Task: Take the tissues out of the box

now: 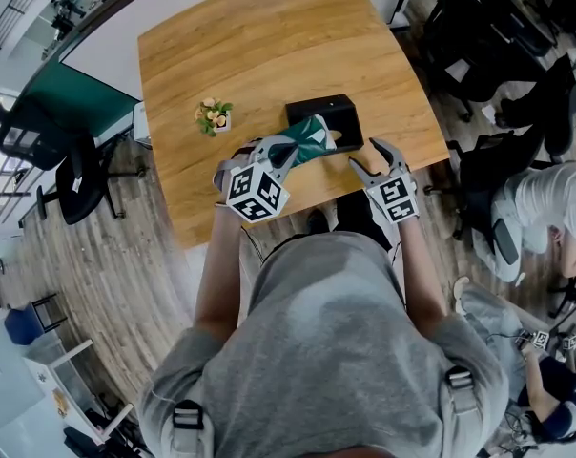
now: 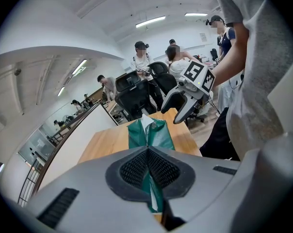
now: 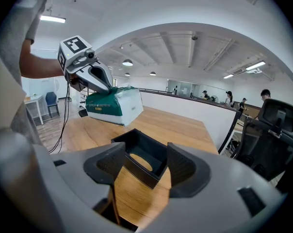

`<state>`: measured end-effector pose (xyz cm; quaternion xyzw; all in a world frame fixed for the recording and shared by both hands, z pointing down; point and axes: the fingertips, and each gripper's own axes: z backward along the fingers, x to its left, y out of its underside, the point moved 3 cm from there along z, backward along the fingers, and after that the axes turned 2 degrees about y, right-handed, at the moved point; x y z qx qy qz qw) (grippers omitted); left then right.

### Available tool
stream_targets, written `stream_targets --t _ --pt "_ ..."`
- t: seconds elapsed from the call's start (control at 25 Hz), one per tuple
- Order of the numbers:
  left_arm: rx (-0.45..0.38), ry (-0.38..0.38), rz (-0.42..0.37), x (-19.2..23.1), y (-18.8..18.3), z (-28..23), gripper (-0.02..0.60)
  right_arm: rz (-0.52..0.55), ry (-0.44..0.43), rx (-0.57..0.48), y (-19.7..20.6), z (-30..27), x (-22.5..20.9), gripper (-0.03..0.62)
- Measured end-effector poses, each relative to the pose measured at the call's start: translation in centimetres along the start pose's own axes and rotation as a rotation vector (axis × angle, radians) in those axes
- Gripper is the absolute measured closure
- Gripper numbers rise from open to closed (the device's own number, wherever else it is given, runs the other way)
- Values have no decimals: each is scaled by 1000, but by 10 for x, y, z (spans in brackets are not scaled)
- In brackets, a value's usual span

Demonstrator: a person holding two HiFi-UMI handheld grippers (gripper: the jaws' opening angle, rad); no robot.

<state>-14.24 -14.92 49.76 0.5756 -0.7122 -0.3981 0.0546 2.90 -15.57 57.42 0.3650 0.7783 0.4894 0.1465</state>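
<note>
Left gripper view: left hand-held gripper (image 2: 149, 166) tight on tissue pack (image 2: 158, 135); right hand-held gripper (image 3: 146, 168) wide, empty.

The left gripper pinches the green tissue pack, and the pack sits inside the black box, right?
No. The left gripper pinches the green tissue pack, but the pack hangs in the air outside the empty black box; the right gripper view shows it.

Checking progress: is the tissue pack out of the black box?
Out: left gripper holds the pack aloft; the box sits empty.
</note>
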Motion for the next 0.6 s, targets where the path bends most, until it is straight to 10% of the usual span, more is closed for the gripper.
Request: stream_targets --t 0.6 --pt "0 4 0 -3 4 3 560 1 4 5 1 0 5 330"
